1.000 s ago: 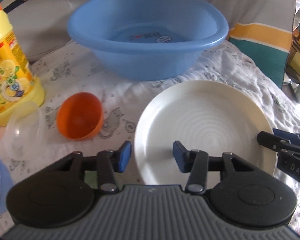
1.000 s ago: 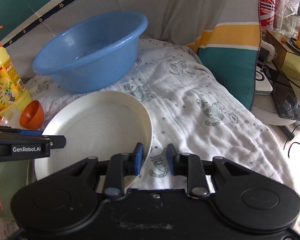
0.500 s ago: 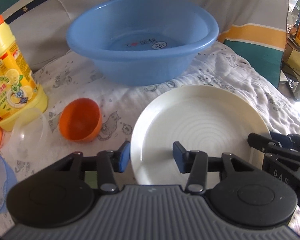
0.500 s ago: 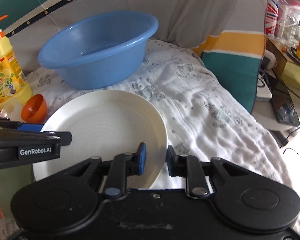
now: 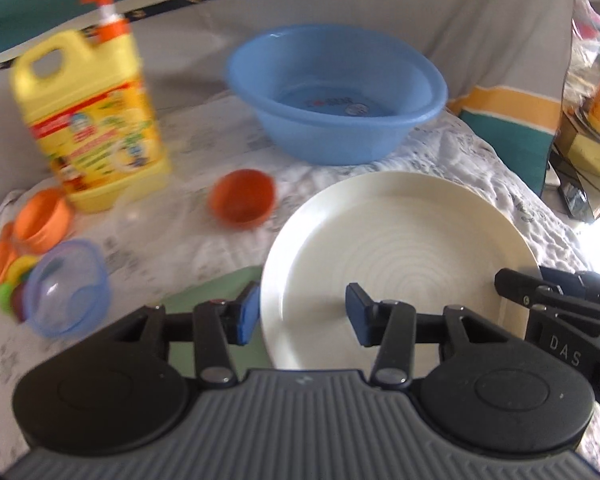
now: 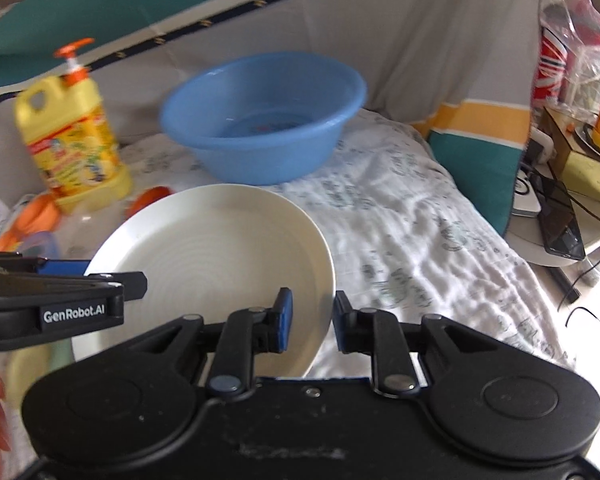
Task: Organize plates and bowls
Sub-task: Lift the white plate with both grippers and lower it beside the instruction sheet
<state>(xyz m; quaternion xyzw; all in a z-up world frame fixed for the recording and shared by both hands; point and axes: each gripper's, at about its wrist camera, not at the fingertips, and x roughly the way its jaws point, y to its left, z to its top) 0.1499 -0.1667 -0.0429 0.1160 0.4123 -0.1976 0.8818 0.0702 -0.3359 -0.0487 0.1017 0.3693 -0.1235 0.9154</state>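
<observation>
Between our two grippers sits the white plate (image 5: 400, 248), raised off the printed bed cloth (image 6: 412, 232) and carried with its face up. Our left gripper (image 5: 302, 312) is partly closed across the plate's near rim at about 7 o'clock of the dish, one blue pad outside the edge and the other on the inner face; our right gripper (image 6: 312, 320) is nearly closed, pinching the rim at about 5 o'clock. At 12 o'clock beyond the plate stands the blue basin (image 5: 336, 92), which we judge the likely destination, though nothing confirms it. At 10 o'clock lie the orange bowl (image 5: 242, 196), tipped on its side, and the yellow detergent bottle (image 5: 88, 120); at 9 o'clock a clear blue bowl (image 5: 66, 288) and more orange dishes (image 5: 40, 220) are clustered, and a green plate (image 5: 216, 292) shows just under the white one's left edge. Our main worry is the grip itself: both holds are on a thin, smooth rim near the same side, so the far edge could droop and the plate could slide out if the hands drift apart or tilt unevenly. A low pass could also clip the basin's rim or knock the orange bowl, and the soft bed gives an unsteady landing.
</observation>
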